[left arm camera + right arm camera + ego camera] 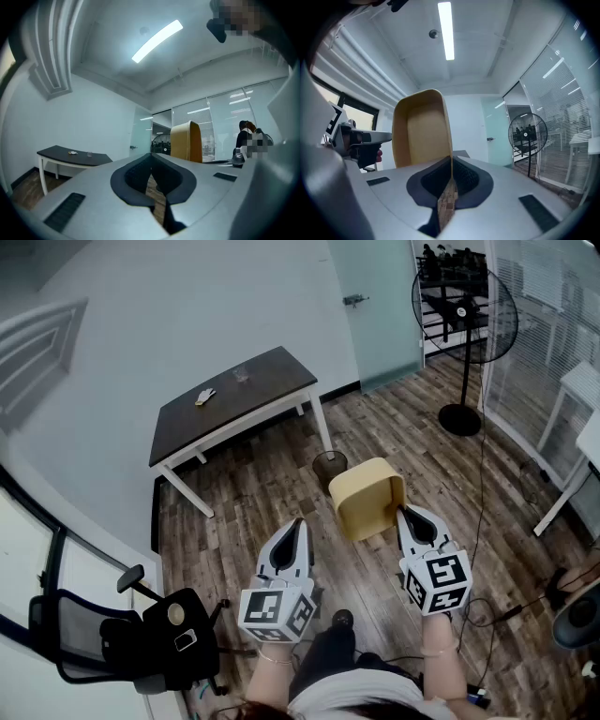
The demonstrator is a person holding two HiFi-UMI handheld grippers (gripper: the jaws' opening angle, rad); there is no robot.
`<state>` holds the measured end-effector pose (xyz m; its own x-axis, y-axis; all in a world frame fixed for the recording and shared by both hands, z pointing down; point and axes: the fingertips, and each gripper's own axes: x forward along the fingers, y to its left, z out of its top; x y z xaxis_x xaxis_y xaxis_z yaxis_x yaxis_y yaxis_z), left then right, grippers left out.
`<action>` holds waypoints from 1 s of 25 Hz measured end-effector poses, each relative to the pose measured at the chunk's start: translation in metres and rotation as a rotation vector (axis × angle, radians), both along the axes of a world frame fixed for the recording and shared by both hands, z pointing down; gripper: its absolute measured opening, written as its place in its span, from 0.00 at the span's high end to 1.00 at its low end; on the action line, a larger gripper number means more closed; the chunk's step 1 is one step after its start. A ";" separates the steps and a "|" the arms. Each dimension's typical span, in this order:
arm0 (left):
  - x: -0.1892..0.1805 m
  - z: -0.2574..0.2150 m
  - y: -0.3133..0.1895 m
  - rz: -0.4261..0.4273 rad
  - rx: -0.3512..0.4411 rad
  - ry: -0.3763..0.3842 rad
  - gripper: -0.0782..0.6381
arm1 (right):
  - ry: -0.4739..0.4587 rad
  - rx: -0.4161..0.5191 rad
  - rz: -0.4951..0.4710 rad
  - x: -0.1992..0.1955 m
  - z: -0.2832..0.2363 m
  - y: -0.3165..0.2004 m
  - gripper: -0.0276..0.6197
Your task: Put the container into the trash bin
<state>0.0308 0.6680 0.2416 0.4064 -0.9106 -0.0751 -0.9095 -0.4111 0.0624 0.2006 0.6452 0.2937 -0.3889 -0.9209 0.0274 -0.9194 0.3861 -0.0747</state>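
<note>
Over wood-plank floor, right tool pinches the yellow container; left tool seemingly closed, empty; dark table beyond.

the head view looks steeply down from above the person onto the brown wood-plank floor, with the left gripper and right gripper near its bottom edge. each gripper view sits close behind its own jaws and faces level across the room: the left toward the dark-topped white-legged table, the right toward the black pedestal fan. all three share the tan rounded-square container — edge-on from the left, open mouth from the right.
</note>
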 end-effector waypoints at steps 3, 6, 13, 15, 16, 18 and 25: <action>0.007 0.000 -0.001 0.010 -0.001 0.004 0.87 | -0.002 0.007 0.003 0.005 0.000 -0.001 0.94; 0.011 0.001 -0.003 0.017 -0.004 0.006 0.87 | 0.007 0.017 0.005 0.007 -0.001 -0.004 0.93; -0.006 0.007 -0.032 0.024 -0.008 0.018 0.87 | 0.033 0.034 0.013 -0.011 -0.001 -0.035 0.94; -0.015 0.010 -0.045 0.027 -0.010 0.024 0.87 | 0.037 0.027 0.016 -0.019 0.001 -0.049 0.94; -0.019 0.012 -0.052 0.029 -0.011 0.027 0.87 | 0.041 0.023 0.018 -0.023 0.002 -0.057 0.94; -0.026 0.015 -0.069 0.033 -0.012 0.032 0.87 | 0.051 0.019 0.021 -0.030 0.005 -0.074 0.94; -0.057 0.026 -0.145 0.044 -0.022 0.047 0.87 | 0.050 -0.003 -0.001 -0.065 0.014 -0.148 0.94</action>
<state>-0.0257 0.5228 0.2678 0.4428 -0.8935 -0.0752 -0.8864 -0.4488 0.1137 0.1354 0.4972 0.3073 -0.3881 -0.9203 0.0498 -0.9216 0.3871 -0.0295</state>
